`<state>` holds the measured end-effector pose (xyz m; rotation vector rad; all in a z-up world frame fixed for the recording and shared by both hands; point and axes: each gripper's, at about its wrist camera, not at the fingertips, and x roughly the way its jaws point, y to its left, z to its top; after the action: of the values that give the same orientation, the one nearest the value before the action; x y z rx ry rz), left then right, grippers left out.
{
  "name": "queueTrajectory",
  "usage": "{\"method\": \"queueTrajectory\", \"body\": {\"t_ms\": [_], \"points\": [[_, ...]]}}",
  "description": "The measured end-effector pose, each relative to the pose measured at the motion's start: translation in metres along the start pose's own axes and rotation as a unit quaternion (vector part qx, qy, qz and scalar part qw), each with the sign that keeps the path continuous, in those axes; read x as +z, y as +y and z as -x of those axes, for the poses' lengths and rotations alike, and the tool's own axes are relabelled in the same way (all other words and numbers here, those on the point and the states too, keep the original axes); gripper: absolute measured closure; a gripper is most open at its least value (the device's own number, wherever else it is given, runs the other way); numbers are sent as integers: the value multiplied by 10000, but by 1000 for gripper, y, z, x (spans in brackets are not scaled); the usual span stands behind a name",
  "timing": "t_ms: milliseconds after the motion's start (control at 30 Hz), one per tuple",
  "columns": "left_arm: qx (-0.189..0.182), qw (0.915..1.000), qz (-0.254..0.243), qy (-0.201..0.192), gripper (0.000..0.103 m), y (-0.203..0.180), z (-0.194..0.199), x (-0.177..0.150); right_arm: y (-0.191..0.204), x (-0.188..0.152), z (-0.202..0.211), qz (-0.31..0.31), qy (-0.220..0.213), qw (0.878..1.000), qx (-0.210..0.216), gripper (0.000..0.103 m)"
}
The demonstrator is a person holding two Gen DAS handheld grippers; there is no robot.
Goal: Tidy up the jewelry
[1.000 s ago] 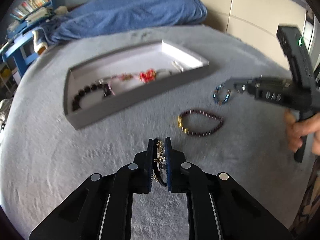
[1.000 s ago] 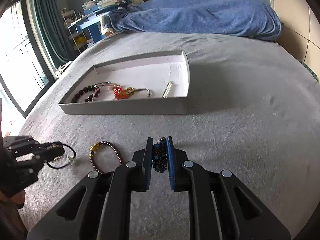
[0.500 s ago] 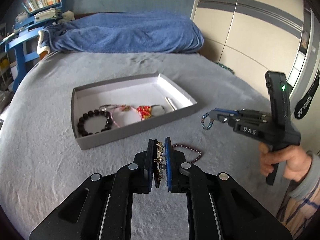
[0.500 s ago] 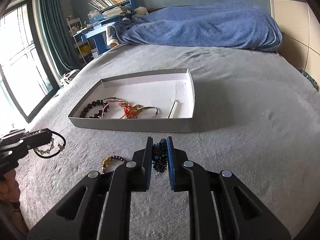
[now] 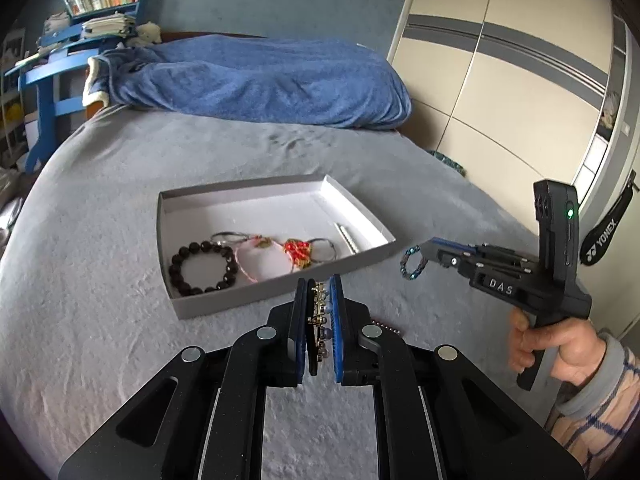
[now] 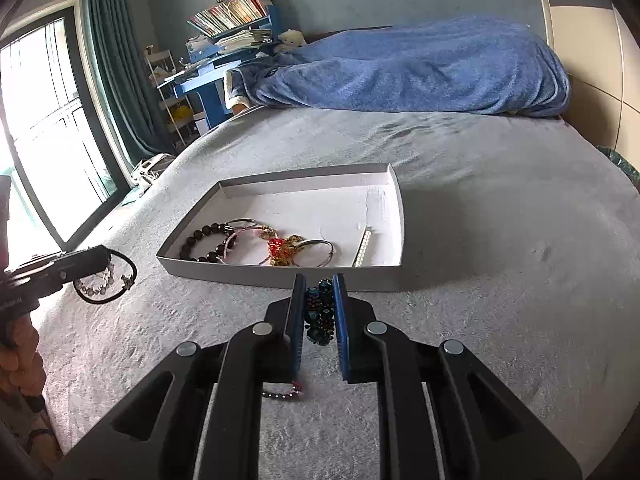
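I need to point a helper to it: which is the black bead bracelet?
On the grey bed lies a shallow grey box. The black bead bracelet lies at its left end in the left wrist view, the only ring of big dark round beads there.

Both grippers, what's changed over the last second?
Both have lifted off the bed. The left gripper stays shut on its black charm bracelet, the right gripper on the blue beaded bracelet. Box and dark bracelet on the bed unchanged.
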<state>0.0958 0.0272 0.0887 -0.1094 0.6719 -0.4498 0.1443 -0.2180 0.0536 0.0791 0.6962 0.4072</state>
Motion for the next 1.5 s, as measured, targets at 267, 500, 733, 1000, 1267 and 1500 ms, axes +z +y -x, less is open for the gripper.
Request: {"method": "queueTrajectory", "body": {"t_ms": [267, 500, 733, 1000, 1267, 1500], "points": [[-97, 9999, 76, 43, 92, 10, 1, 9, 6, 10, 0, 42, -57, 9999, 119, 90], [-318, 9983, 464, 153, 92, 35, -8, 20, 10, 24, -4, 25, -105, 9995, 308, 90], [-293, 9983, 477, 187, 92, 53, -16, 34, 20, 40, -9, 118, -137, 9989, 428, 90], [27, 9995, 196, 245, 92, 62, -36, 47, 29, 64, -29, 192, -116, 9985, 501, 90], [-2, 9992, 249, 298, 92, 71, -46, 53, 14, 80, -28, -5, -256, 9984, 513, 90], [-300, 9982, 352, 378, 92, 66, -38, 54, -8, 88, -3, -253, -547, 9973, 423, 90]]}}
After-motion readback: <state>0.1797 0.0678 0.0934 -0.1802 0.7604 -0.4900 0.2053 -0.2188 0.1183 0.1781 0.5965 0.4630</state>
